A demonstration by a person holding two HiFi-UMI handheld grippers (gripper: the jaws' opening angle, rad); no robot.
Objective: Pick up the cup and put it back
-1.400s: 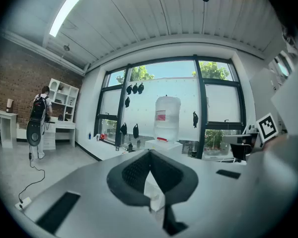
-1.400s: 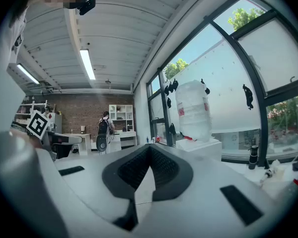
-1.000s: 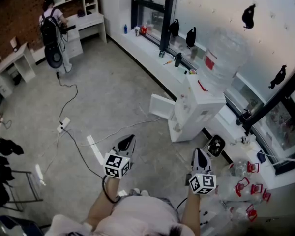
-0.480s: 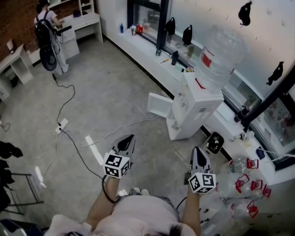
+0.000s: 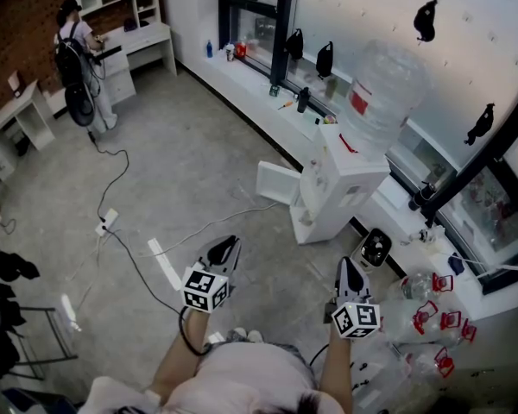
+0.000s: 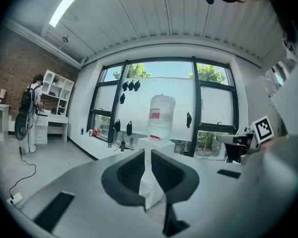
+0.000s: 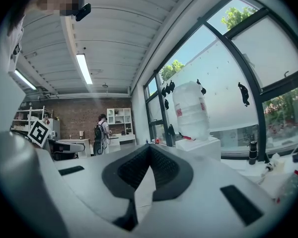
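Observation:
I cannot make out a cup in any view. A white water dispenser (image 5: 341,184) with a big clear bottle (image 5: 380,93) on top stands by the window ledge, its lower door (image 5: 276,184) swung open. My left gripper (image 5: 229,244) hangs over the floor short of it, shut and empty. My right gripper (image 5: 345,266) is level with it to the right, also shut with nothing held. In the left gripper view the shut gripper (image 6: 148,155) points at the dispenser (image 6: 154,144). The right gripper (image 7: 150,150) in its own view has the bottle (image 7: 191,110) to its right.
A person with a backpack (image 5: 73,59) stands at a white desk far back left. Cables and a power strip (image 5: 106,222) cross the floor. A small black fan (image 5: 375,250) sits beside the dispenser. Several clear bottles with red handles (image 5: 432,317) lie at the right.
The room has slid slightly left in the head view. Both grippers stay in place and shut.

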